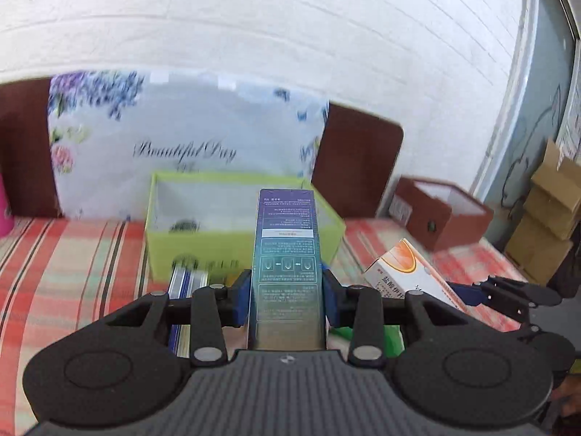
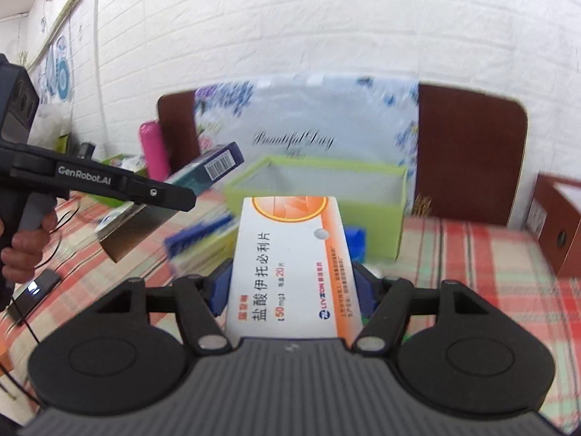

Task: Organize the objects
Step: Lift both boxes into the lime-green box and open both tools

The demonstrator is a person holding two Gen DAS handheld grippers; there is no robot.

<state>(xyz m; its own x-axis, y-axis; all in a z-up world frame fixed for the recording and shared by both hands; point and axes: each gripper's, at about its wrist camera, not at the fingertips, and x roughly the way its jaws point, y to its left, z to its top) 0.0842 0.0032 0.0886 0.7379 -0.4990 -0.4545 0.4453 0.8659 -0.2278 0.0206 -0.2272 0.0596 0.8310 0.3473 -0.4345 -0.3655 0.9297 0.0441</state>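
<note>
Two cartons are held aloft above the plaid-covered bed [image 2: 483, 254]. Left hand-held gripper [image 1: 287, 283] pinches the tall blue-green carton [image 1: 287, 239]; right hand-held gripper [image 2: 290, 283] clamps the white-and-orange medicine box [image 2: 290, 254]. Recommended: carry each level over the green open box [image 2: 326, 178], lower inside its walls, then release.

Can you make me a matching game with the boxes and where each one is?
Things:
1. teal and purple box
2. white and orange box
3. green box
4. brown box

Places:
A. standing open in front of the flowery cushion
B. in the right gripper
C. at the right, by the wall
D. in the left gripper

Pairs: 1-D, 2-B, 3-A, 4-C
</note>
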